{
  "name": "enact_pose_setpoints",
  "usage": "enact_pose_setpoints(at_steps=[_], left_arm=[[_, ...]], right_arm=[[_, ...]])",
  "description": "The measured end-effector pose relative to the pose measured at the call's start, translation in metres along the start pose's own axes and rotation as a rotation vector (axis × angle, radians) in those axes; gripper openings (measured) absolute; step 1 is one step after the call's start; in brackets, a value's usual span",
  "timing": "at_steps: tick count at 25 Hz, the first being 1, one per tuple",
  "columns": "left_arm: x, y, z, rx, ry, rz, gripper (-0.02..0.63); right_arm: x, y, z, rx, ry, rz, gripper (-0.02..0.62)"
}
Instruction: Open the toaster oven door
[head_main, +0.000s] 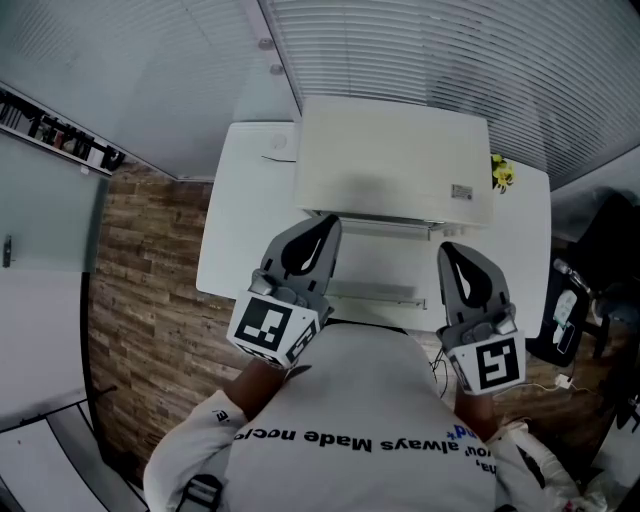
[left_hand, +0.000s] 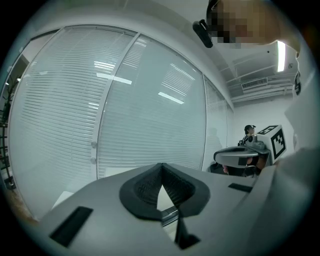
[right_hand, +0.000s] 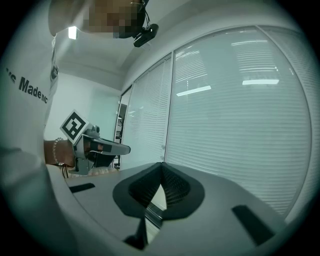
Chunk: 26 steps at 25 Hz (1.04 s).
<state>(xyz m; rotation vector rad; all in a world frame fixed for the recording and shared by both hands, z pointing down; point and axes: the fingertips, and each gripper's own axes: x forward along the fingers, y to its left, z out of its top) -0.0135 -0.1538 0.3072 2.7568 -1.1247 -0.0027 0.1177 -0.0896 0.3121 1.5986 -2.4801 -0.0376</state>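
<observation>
A white toaster oven (head_main: 395, 160) stands on a white table (head_main: 235, 230) below me. Its front faces me, with a long bar handle (head_main: 375, 294) across it. My left gripper (head_main: 328, 222) is held level at the oven's front left corner, jaws shut with nothing between them (left_hand: 161, 166). My right gripper (head_main: 446, 248) is level in front of the oven's right side, also shut and empty (right_hand: 161, 165). Neither one touches the handle. In both gripper views the jaws cover most of the oven; only a sliver of it shows under them.
A small yellow object (head_main: 502, 172) sits on the table just right of the oven. Window blinds (head_main: 450, 50) run close behind the table. Dark equipment and cables (head_main: 565, 310) stand on the floor at the right. The floor to the left is wood plank (head_main: 150, 300).
</observation>
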Motion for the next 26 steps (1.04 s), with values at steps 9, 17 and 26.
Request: enact_pose_setpoints(at_steps=[9,17,26], left_arm=[[0.002,-0.001,0.007,0.005,-0.015,-0.005,0.021],[0.005,0.0,0.004,0.011,-0.001,-0.007,0.021],[0.01,0.003,0.0,0.006,0.009,-0.017,0.021]], right_arm=[[0.005,-0.004,0.009,-0.006,-0.024,-0.025,0.006],[0.01,-0.006,0.013,0.003,-0.038,-0.033,0.006],[0.014,-0.006,0.006,-0.007,-0.006,-0.023,0.006]])
